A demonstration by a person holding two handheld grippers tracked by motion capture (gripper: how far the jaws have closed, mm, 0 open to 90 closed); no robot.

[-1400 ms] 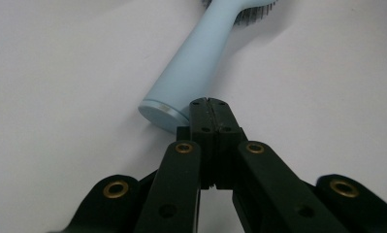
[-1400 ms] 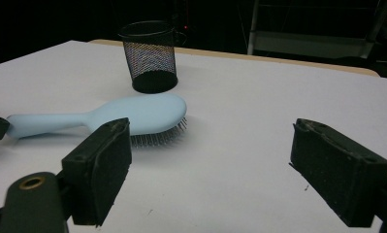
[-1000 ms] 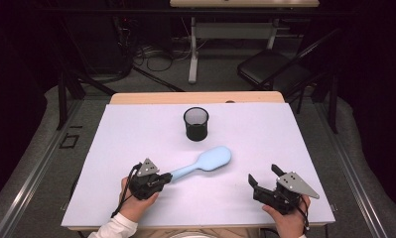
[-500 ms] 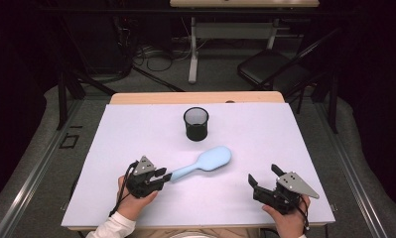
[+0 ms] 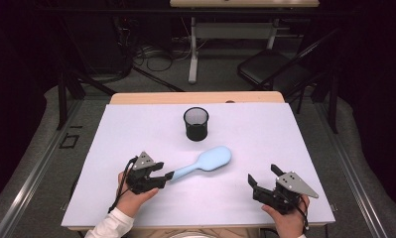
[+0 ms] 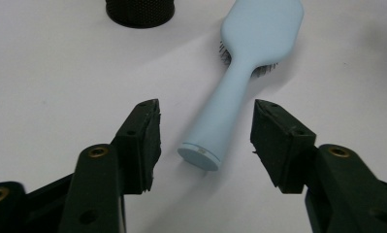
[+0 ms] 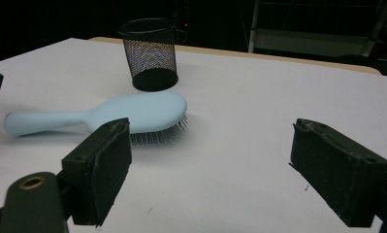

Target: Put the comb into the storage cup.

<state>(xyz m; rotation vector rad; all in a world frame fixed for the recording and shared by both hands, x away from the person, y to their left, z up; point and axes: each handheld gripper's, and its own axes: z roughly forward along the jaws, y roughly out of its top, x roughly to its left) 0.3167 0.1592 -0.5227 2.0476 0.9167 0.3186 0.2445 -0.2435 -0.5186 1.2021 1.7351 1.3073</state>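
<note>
A light blue hairbrush [image 5: 205, 163] lies bristles down on the white table top [image 5: 136, 129], its handle end toward the left hand. In the left gripper view the brush handle [image 6: 220, 121] lies on the table between the black jaws without touching either pad. My left gripper [image 5: 161, 174] is open, its jaws having just been opening off the handle end. At the near right my right gripper [image 5: 265, 176] rests open with nothing between its jaws; its own view shows the hairbrush [image 7: 133, 111] ahead to the left.
A black mesh cup [image 5: 196, 123] stands upright behind the brush, also seen as the mesh cup [image 7: 150, 53] and cup base [image 6: 140, 12]. Beyond the table's far wooden edge [image 5: 195, 97] are a chair, desk legs and cables on the floor.
The left gripper's jaws have spread apart and let go of the brush handle. The brush lies where it was. The right gripper has kept still.
</note>
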